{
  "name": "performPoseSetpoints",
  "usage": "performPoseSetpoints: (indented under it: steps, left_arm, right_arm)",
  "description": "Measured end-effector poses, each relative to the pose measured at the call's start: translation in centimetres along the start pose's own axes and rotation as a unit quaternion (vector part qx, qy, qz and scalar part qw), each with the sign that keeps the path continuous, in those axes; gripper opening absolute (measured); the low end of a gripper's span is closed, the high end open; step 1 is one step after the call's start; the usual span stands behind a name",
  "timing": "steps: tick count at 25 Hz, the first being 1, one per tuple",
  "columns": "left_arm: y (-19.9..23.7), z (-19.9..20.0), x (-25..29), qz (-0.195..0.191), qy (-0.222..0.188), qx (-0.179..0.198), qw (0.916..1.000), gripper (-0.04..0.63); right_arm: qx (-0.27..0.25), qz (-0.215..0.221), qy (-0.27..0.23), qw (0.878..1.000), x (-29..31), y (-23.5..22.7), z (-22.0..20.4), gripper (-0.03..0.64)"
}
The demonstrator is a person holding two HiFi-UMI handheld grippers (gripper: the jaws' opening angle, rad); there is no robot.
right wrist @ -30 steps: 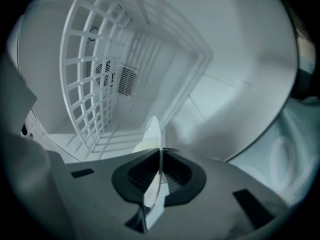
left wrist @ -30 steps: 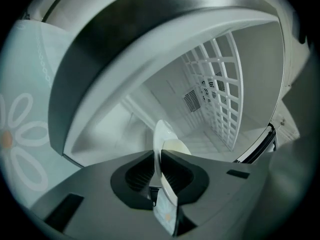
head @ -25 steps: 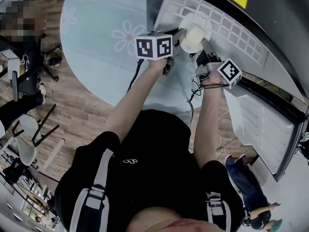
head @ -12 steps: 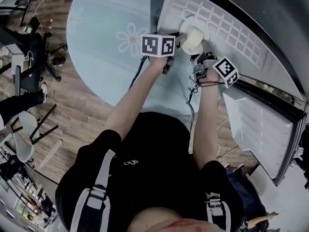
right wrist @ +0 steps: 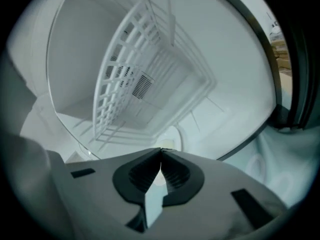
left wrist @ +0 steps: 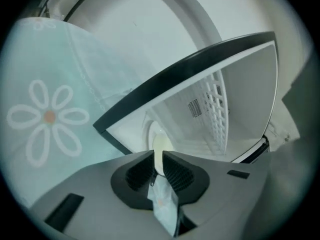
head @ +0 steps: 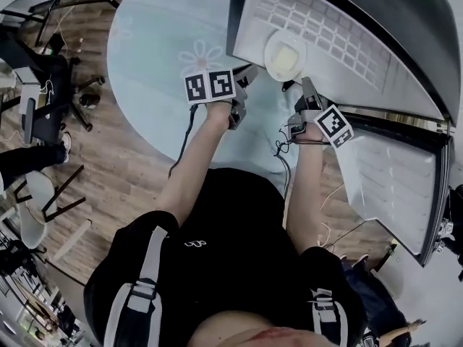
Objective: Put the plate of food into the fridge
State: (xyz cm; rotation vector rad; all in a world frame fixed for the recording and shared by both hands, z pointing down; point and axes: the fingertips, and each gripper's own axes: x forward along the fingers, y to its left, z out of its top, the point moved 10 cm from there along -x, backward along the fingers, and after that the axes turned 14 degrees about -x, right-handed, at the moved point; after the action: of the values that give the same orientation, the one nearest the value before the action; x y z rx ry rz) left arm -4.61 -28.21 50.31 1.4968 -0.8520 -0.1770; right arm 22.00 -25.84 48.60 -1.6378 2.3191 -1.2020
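Observation:
The white plate (head: 284, 55) with a pale yellow piece of food lies on the white floor of the open fridge (head: 340, 35), just inside its front edge. Both grippers are drawn back from it and touch nothing. My left gripper (head: 248, 73) hovers to the plate's left; its jaws stand a little apart and are closing with nothing between them. In the left gripper view the plate (left wrist: 160, 142) shows beyond the left gripper (left wrist: 157, 159). My right gripper (head: 304, 85) is shut and empty below the plate. The plate (right wrist: 171, 135) peeks over the right gripper (right wrist: 161, 153).
A white wire rack (right wrist: 135, 84) sits deeper inside the fridge. The fridge door (head: 394, 186) hangs open at the right. A round light-blue mat (head: 159, 42) with flower prints covers the wooden floor in front. Chairs and gear (head: 36, 114) stand at the left.
Earlier both grippers were up at the plate; now it rests on the fridge floor, let go. Both grippers have pulled back toward me, and the right jaws have shut.

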Motion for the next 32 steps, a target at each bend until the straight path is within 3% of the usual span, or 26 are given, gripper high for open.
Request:
performPoseSetpoints:
  steps: [3, 6, 8, 11, 15, 19, 25, 28, 32]
  left_arm:
    - [-1.8, -1.2, -2.0, -0.035, -0.018, 0.008, 0.9992, -0.009]
    - [-4.4, -1.7, -3.0, -0.06, -0.028, 0.067, 0.9955, -0.009]
    - [-6.2, -1.9, -3.7, -0.077, -0.041, 0.121, 0.9888, -0.009]
    - [-8.5, -2.7, -4.6, -0.093, -0.062, 0.202, 0.973, -0.009]
    - [-11.0, -4.1, -6.5, -0.121, -0.095, 0.292, 0.944, -0.005]
    - [-12.3, -5.3, -7.8, -0.084, -0.131, 0.369, 0.9165, -0.005]
    - [-12.9, -6.8, -8.5, -0.065, -0.161, 0.401, 0.8994, -0.005]
    - [-13.4, -7.2, -8.6, -0.068, -0.16, 0.398, 0.901, -0.005]
    - [-14.1, -7.7, -8.6, -0.075, -0.154, 0.399, 0.9006, -0.005]
  right_arm:
    - [-0.018, 0.054, -0.02, 0.998, -1.6, 2.0, -0.4, 0.003]
    - [-0.058, 0.075, -0.027, 0.995, -3.1, 3.9, -0.1, 0.002]
    - [-0.094, 0.083, -0.034, 0.992, -3.9, 5.2, 0.5, 0.002]
    - [-0.152, 0.101, -0.051, 0.982, -5.0, 7.0, 1.3, 0.002]
    - [-0.233, 0.102, -0.07, 0.965, -6.6, 9.6, 2.0, 0.002]
    - [-0.307, 0.088, -0.082, 0.944, -7.8, 11.8, 2.1, 0.002]
    - [-0.402, 0.053, -0.096, 0.909, -9.3, 14.1, 2.2, 0.002]
    - [-0.433, 0.044, -0.102, 0.894, -9.7, 14.9, 2.2, 0.0]
    - [-0.448, 0.036, -0.108, 0.887, -10.4, 15.3, 2.3, 0.002]
